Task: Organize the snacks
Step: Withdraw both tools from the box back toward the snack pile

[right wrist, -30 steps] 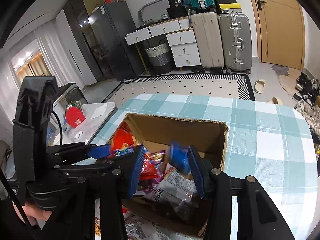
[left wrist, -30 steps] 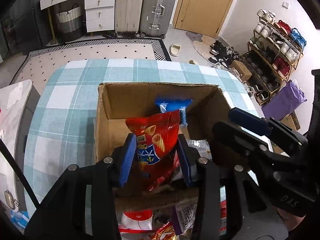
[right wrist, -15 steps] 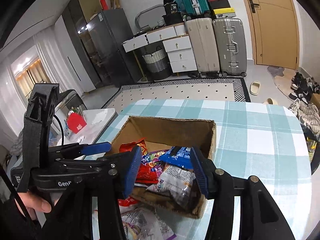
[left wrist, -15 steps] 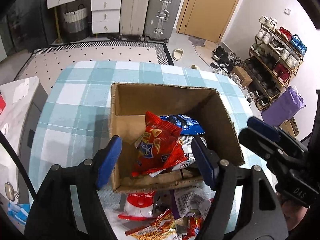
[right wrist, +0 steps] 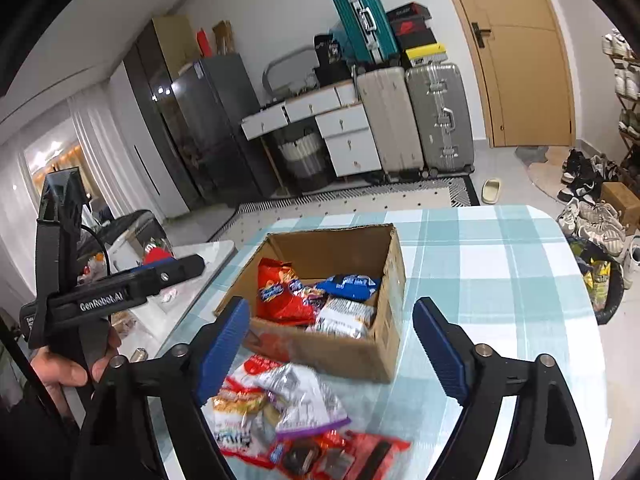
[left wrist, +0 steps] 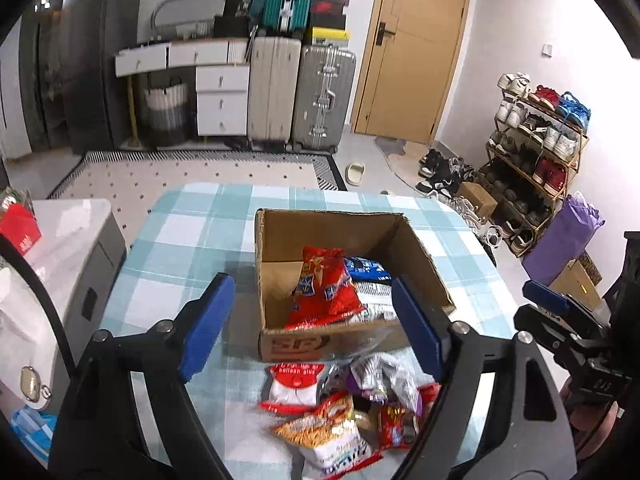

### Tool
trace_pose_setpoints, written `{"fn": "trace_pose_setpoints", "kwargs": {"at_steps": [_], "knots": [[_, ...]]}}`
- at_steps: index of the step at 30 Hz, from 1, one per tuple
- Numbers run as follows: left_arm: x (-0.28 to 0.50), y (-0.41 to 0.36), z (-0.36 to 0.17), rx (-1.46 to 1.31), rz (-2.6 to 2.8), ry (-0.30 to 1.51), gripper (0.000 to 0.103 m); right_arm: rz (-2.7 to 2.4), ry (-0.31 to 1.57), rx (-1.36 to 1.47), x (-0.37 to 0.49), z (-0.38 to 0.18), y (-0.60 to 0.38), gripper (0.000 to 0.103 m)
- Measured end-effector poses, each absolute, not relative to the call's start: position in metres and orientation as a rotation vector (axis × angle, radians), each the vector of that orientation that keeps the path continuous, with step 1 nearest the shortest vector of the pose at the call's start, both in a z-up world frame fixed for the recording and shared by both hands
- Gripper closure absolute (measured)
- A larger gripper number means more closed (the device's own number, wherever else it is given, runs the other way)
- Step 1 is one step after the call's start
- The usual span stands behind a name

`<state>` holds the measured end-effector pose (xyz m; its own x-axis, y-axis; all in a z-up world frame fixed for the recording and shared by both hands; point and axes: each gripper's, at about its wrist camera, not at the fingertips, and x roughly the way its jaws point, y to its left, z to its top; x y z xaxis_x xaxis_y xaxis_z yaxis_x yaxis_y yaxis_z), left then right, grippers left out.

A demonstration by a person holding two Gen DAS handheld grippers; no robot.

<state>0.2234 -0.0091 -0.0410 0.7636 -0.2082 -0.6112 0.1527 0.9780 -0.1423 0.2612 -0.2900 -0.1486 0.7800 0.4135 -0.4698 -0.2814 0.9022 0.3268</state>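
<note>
Teal-and-white checked cloth covers the surface (left wrist: 192, 232); suitcases, a wooden door and a shoe rack stand behind. Open brown cardboard box (left wrist: 424, 256) sits mid-surface. Inside: red crinkly snack bag (left wrist: 326, 290) leaning upright, blue packet (left wrist: 366, 268), white-and-black packet (right wrist: 344, 314). Loose heap of foil snack packets (left wrist: 344, 408) lies on the cloth just before the box's near wall, still to be packed. Left claw (left wrist: 312, 328) and right claw (right wrist: 332, 346): jaws opening, nothing between them. Judgement: packets are light, soft, slippery, with crushable contents; best pinched at a sealed edge or across the flat middle, gently.
</note>
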Motion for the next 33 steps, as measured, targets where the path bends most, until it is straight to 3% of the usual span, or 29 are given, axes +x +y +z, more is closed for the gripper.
{"fn": "trace_pose_setpoints", "kwargs": {"at_steps": [6, 10, 17, 33], "knots": [[0.165, 0.003, -0.035, -0.098, -0.107, 0.629, 0.024, 0.248, 0.437, 0.193, 0.201, -0.154, -0.294, 0.005], [0.137, 0.006, -0.043, -0.109, -0.106, 0.628, 0.022, 0.256, 0.409, 0.214, 0.170, -0.162, -0.294, 0.003], [0.094, 0.014, -0.066, -0.145, -0.127, 0.636, 0.021, 0.258, 0.433, 0.268, 0.145, -0.175, -0.296, 0.002], [0.075, 0.007, -0.137, -0.083, -0.139, 0.677, 0.020, 0.185, 0.520, 0.259, 0.123, -0.224, -0.303, 0.002]]}}
